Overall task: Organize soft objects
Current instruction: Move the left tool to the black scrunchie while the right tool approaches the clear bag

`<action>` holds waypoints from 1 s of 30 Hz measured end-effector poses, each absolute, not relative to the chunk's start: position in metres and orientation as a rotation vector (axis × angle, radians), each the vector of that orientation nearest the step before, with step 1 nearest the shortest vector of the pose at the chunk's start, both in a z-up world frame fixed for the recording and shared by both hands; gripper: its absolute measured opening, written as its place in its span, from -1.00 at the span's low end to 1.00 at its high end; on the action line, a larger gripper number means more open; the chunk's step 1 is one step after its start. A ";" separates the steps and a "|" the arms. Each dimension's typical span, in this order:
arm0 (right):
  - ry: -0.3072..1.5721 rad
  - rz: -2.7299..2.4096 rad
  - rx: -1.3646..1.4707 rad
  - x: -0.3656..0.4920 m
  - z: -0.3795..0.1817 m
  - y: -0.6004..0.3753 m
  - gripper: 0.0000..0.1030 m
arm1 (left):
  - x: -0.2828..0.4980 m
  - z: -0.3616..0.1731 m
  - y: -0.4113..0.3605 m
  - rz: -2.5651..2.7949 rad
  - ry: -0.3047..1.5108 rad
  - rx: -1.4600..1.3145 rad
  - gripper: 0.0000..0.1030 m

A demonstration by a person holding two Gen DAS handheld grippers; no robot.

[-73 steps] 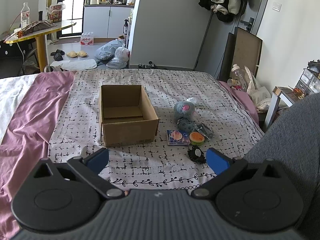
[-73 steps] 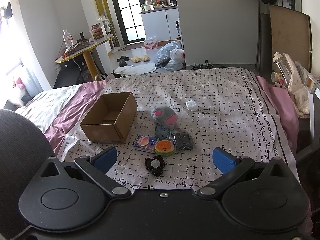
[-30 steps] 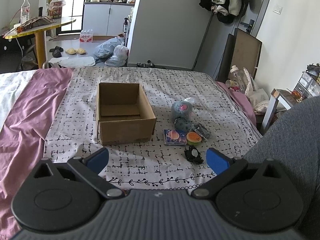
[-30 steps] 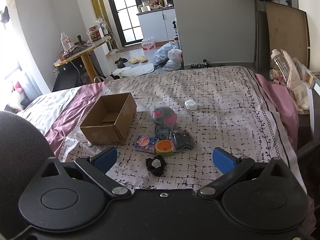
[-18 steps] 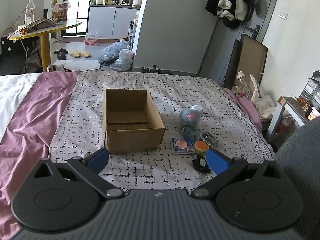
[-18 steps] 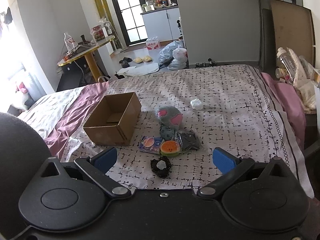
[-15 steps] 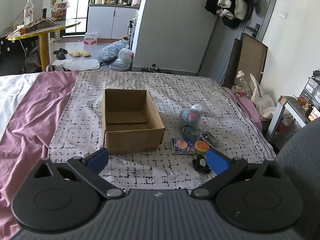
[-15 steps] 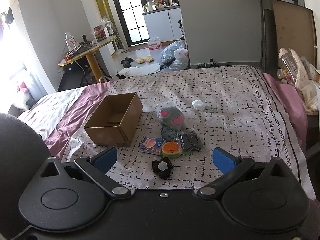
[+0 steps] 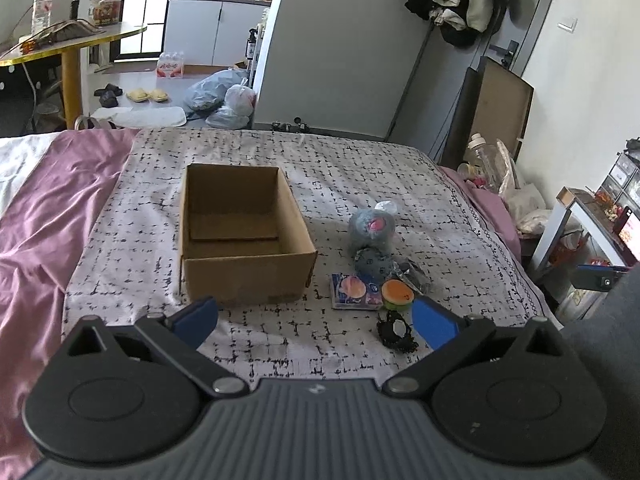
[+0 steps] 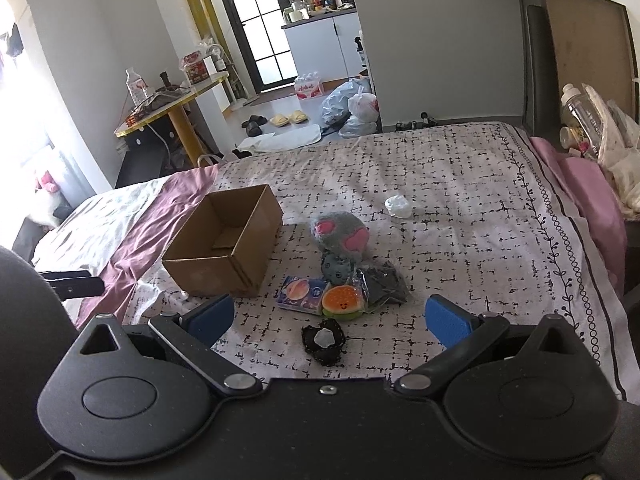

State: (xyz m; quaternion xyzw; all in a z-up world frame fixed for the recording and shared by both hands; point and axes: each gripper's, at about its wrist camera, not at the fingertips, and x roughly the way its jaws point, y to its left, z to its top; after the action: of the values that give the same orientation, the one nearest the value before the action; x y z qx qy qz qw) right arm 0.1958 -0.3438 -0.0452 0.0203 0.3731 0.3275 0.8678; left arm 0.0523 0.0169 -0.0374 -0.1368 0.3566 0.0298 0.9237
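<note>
Filling the middle of both views, the patterned bedspread (image 10: pixel 480 184) carries the empty cardboard box (image 9: pixel 240 236) left of center, nearer than a second ago, so picking hasn't started, soft toys (image 10: pixel 340 236) clustered lower-center, left gripper (image 9: pixel 316 318) and right gripper (image 10: pixel 328 318) spread wide, empty.

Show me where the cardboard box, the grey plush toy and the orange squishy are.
cardboard box (image 9: pixel 248 276): left wrist view, front wall.
grey plush toy (image 10: pixel 340 236): right wrist view, body centre.
orange squishy (image 10: pixel 344 299): right wrist view, top face.
</note>
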 end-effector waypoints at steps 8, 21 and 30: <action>0.820 0.648 0.081 0.210 -0.068 -0.344 1.00 | 0.086 -0.078 0.003 -0.005 0.852 -0.191 0.94; 0.889 0.580 0.133 0.235 -0.107 -0.339 0.87 | 0.130 -0.109 -0.002 -0.046 0.866 -0.135 0.86; 0.974 0.523 0.170 0.249 -0.129 -0.335 0.60 | 0.156 -0.131 -0.022 -0.156 0.886 -0.108 0.69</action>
State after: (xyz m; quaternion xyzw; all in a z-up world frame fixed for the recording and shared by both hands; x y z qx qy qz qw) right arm 0.2493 -0.3349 -0.1291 0.0807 0.4619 0.2479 0.8478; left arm 0.1563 -0.0223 -0.1309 -0.0521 0.4281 -0.0753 0.8991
